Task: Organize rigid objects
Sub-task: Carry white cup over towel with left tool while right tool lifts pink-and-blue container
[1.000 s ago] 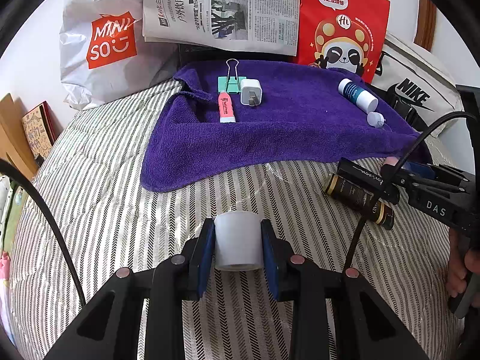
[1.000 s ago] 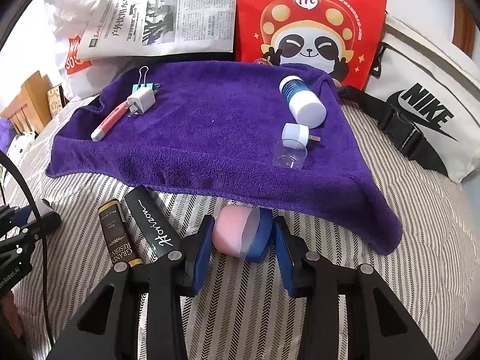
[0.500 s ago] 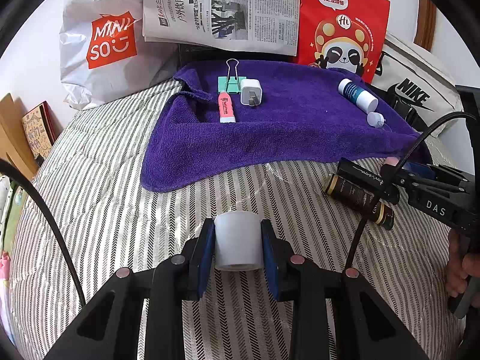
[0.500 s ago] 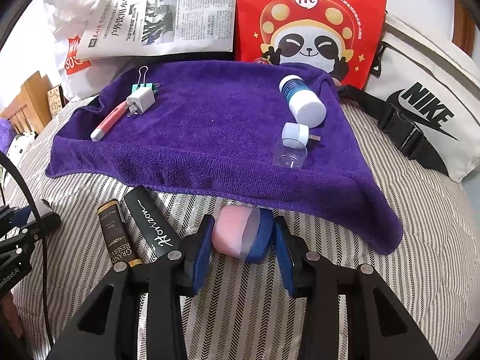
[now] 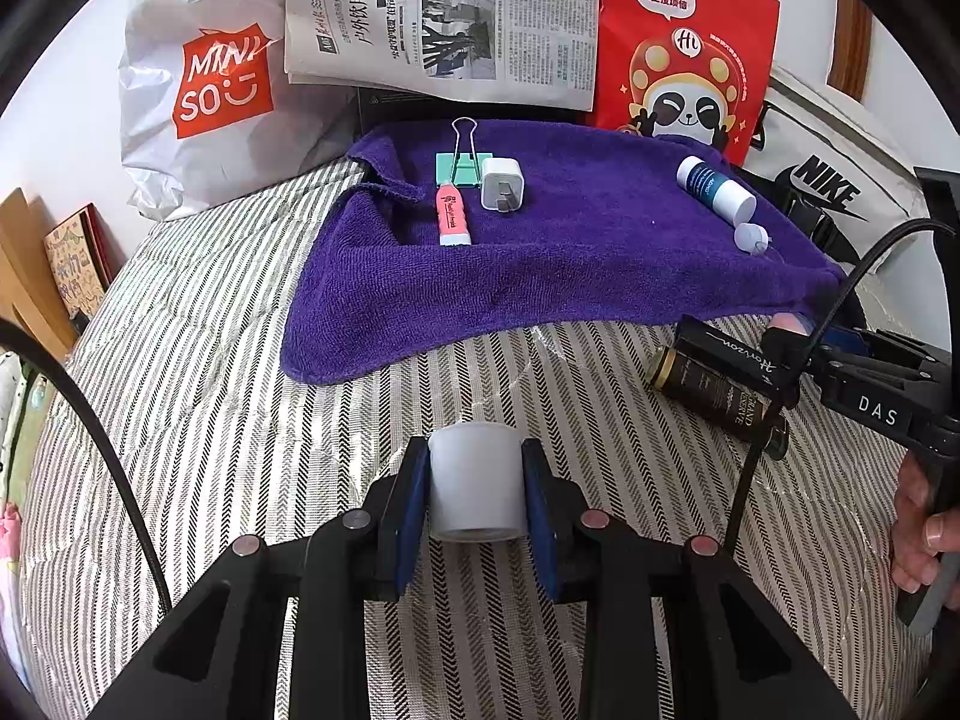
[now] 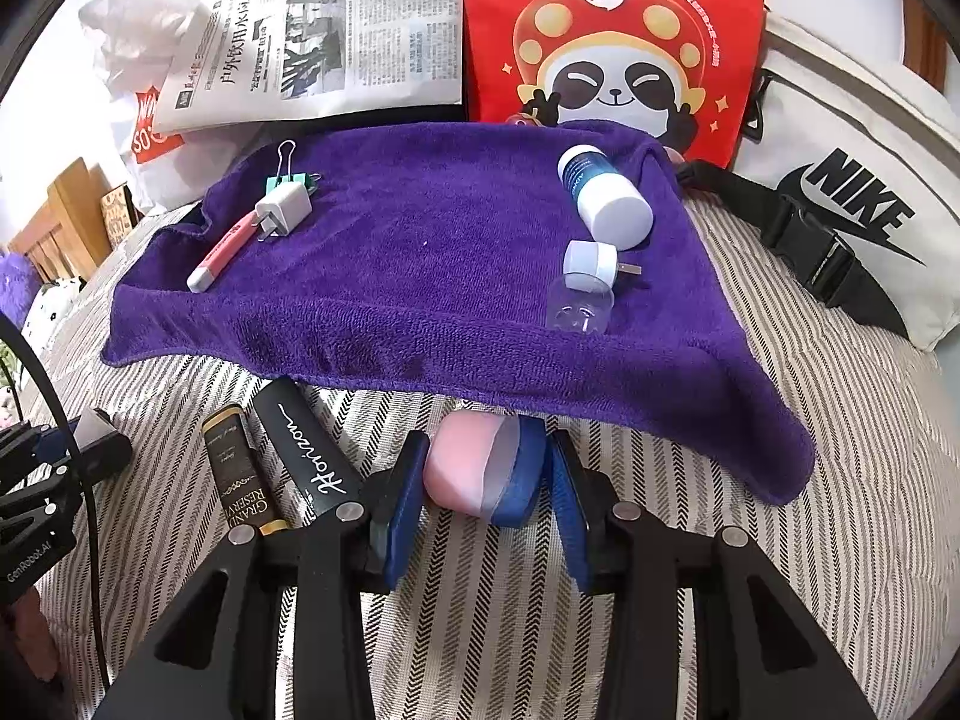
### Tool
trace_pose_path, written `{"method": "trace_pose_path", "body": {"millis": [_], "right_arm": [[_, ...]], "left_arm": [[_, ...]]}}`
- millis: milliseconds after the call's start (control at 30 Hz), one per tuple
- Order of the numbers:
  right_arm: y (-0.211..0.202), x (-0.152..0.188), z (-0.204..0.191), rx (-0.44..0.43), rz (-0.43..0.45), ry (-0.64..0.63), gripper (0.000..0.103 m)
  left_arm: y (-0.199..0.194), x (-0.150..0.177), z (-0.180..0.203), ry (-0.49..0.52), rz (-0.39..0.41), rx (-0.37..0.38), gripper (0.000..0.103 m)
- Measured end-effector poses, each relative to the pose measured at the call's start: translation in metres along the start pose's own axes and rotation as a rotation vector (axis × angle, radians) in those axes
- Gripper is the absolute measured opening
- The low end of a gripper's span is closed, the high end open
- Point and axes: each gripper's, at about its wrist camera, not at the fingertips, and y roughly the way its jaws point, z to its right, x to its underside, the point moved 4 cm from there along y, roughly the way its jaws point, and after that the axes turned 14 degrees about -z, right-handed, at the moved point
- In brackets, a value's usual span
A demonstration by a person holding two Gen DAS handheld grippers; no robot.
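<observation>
In the left wrist view, a white cylinder (image 5: 475, 483) is clamped by the left hand-held gripper (image 5: 475, 498) above the striped bed (image 5: 210, 408); its base is hidden. In the right wrist view, a pink-and-blue case (image 6: 483, 471) is gripped by the right hand-held gripper (image 6: 483, 492), its far edge tucked under the purple towel (image 6: 420, 276).

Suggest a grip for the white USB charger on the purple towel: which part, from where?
Grip the white USB charger across its two flat side faces, coming from above. It lies flat on the purple towel, prongs toward the pink tube and a green binder clip close behind, so a low approach looks crowded.
</observation>
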Motion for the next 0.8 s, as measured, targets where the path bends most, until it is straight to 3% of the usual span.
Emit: {"method": "trace_pose_path", "body": {"millis": [800], "right_arm": [[-0.0008, 0.0001, -0.0032, 0.027, 0.002, -0.013, 0.040]], "left_arm": [[0.0005, -0.0009, 0.0010, 0.004, -0.002, -0.009, 0.029]]}}
